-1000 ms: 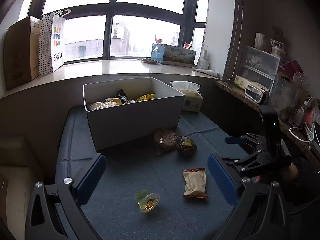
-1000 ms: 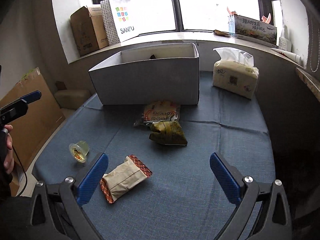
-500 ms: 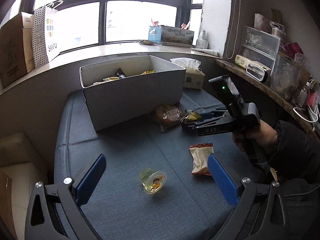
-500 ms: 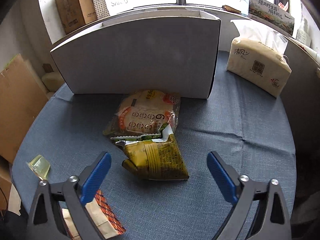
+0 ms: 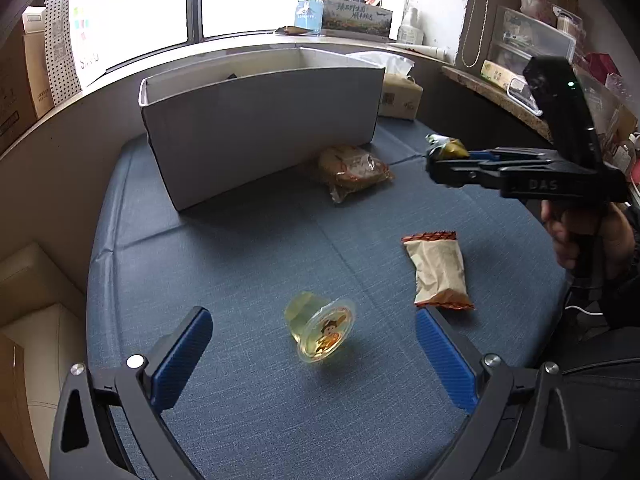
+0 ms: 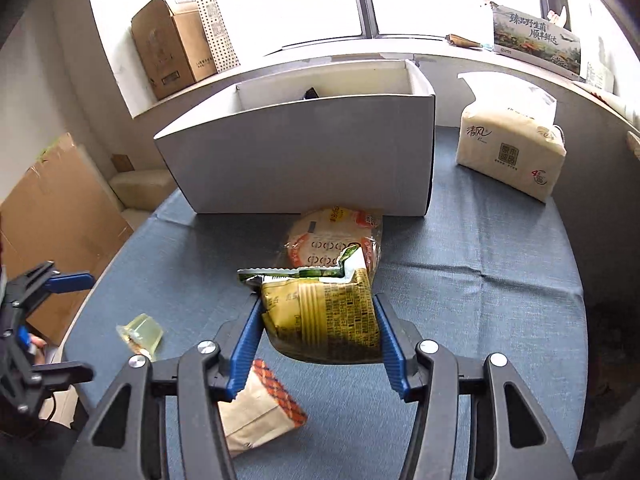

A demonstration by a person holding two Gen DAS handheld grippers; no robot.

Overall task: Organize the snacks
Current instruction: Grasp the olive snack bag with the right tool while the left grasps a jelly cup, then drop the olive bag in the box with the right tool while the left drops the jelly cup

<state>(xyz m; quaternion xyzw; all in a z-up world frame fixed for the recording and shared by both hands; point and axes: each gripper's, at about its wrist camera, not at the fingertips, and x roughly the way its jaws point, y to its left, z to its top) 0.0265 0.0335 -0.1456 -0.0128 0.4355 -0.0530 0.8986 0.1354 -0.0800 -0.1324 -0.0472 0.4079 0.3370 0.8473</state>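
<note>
The right gripper (image 6: 318, 330), jaws just closing, clamps the olive-green foil snack pouch (image 6: 320, 316) for the white cardboard box (image 6: 296, 160) at twelve o'clock, while the left gripper (image 5: 314, 364) hangs spread over the clear jelly cup (image 5: 320, 330).

The white box (image 6: 296, 156) hides nearly all its contents behind its front wall; the beige snack packet (image 6: 256, 408) lies partly behind the right gripper (image 6: 316, 344)

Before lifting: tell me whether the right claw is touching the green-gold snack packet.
Touching. The right wrist view shows the right claw with both blue pads pressed against the green-gold snack packet.
</note>
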